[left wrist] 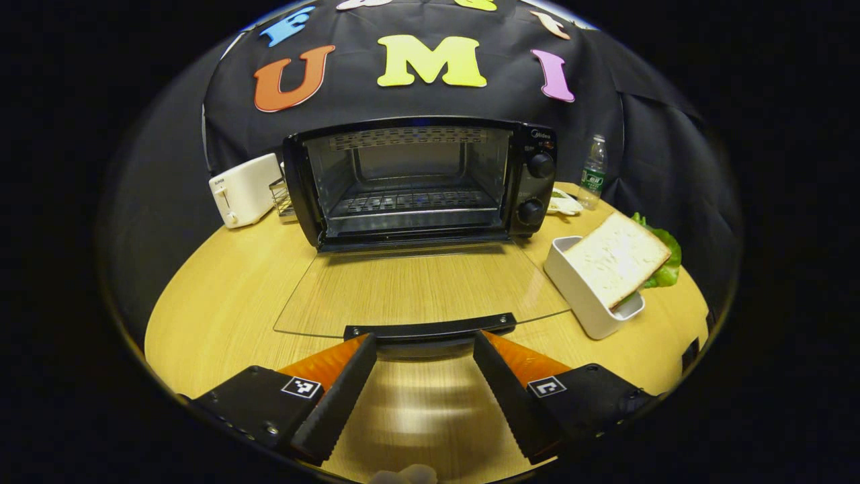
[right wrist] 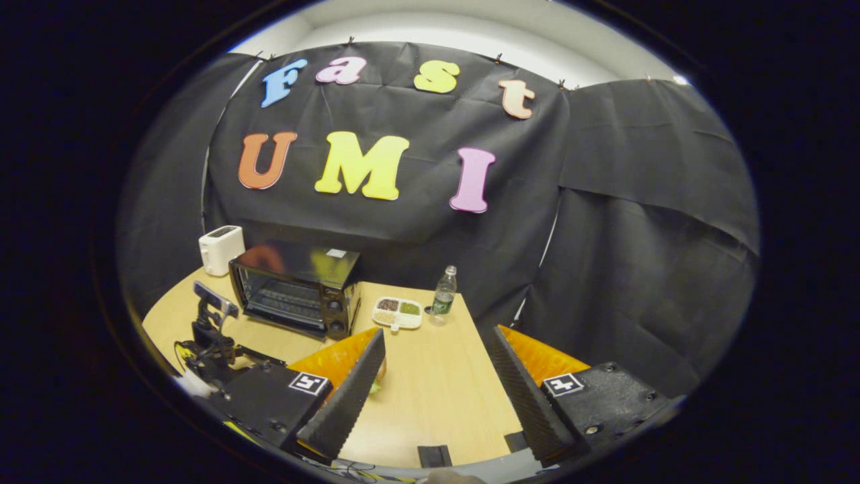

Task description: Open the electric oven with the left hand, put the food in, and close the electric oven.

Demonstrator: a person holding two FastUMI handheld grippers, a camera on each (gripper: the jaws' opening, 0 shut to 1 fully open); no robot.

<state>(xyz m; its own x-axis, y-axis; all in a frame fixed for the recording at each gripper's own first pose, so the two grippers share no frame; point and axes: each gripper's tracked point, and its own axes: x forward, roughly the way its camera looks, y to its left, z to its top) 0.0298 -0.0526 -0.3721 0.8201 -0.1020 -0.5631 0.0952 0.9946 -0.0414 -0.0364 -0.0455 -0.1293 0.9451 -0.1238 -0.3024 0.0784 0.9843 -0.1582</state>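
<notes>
The black electric oven (left wrist: 430,178) stands open, its glass door (left wrist: 416,289) lying flat on the wooden table. My left gripper (left wrist: 424,339) is open, its fingertips on either side of the door's black handle (left wrist: 430,329) and just short of it. A slice of bread (left wrist: 615,255) on lettuce rests across a white dish (left wrist: 571,286) to the right of the door. My right gripper (right wrist: 438,333) is open with nothing between its fingers, hanging above the table to the right of the oven (right wrist: 295,286). The left gripper (right wrist: 211,336) shows farther off in front of the oven.
A white toaster (left wrist: 243,189) stands left of the oven and a water bottle (left wrist: 592,171) at the back right. A divided white plate (right wrist: 398,312) lies between oven and bottle (right wrist: 443,290). A wire rack (left wrist: 410,200) sits inside the oven. The table edge (right wrist: 497,376) runs close on the right.
</notes>
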